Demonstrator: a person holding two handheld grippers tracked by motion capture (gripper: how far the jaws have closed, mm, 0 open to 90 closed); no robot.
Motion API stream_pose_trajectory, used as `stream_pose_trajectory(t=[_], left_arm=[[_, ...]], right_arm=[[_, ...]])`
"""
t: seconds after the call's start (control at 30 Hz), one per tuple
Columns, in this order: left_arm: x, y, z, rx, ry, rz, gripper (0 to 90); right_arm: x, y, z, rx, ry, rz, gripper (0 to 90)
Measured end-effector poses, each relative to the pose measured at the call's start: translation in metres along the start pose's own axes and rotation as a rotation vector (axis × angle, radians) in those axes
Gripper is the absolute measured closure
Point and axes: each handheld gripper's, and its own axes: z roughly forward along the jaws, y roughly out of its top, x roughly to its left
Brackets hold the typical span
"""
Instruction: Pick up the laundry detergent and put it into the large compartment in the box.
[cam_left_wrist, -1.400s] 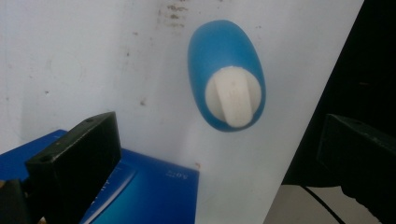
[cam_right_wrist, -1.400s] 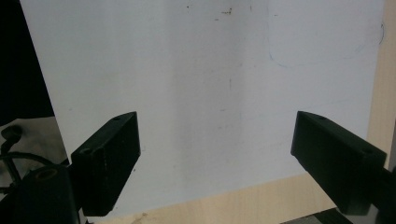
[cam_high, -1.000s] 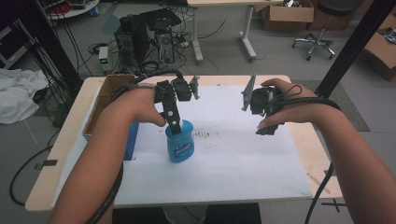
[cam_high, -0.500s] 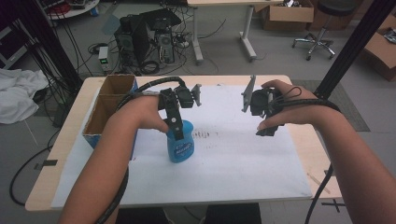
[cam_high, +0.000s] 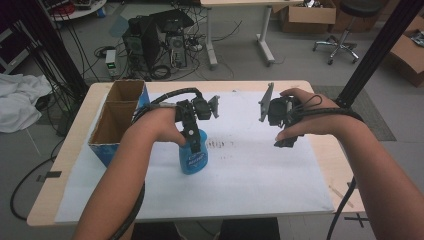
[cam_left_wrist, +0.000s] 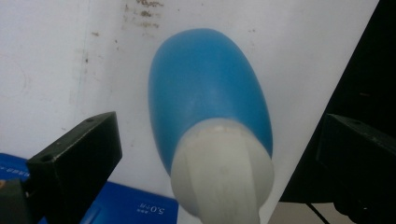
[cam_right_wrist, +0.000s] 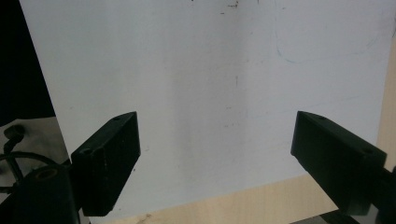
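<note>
1. The blue plastic bottle with a white neck (cam_high: 193, 156) stands upright on the white paper sheet (cam_high: 260, 175) covering the worktop (cam_high: 65, 165).
2. The left hand-held gripper (cam_left_wrist: 210, 154) hangs above it, jaws spread wide, bottle between them untouched.
3. The right hand-held gripper (cam_right_wrist: 217, 154), toward 3 o'clock, is spread wide, holding nothing.
4. An open brown cardboard box with blue sides (cam_high: 117, 117) sits toward 10 o'clock.

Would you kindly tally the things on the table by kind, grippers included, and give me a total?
Blue bottle: 1
Cardboard box with two compartments: 1
White sheet covering the table: 1
Hand-held grippers, the left gripper over the bottle and the right gripper over the sheet: 2
Total: 5
</note>
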Motion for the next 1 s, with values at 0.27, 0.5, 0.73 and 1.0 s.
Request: stream_pose_trajectory(t=[0.27, 0.5, 0.73, 1.0], left_arm=[[0.000, 0.003, 0.013, 0.006, -0.002, -0.010, 0.7], [0.001, 0.004, 0.021, 0.016, 0.001, -0.017, 1.1], [0.003, 0.003, 0.024, 0.011, -0.006, -0.039, 4.8], [0.001, 0.005, 0.027, 0.026, 0.004, -0.034, 7.1]], right_arm=[[0.000, -0.001, 0.003, -0.003, 0.004, 0.003, 15.7], [-0.001, 0.000, 0.004, -0.004, 0.005, 0.003, 15.7], [-0.001, 0.001, 0.005, -0.002, 0.007, 0.004, 15.7], [-0.001, 0.000, 0.006, -0.002, 0.009, 0.008, 15.7]])
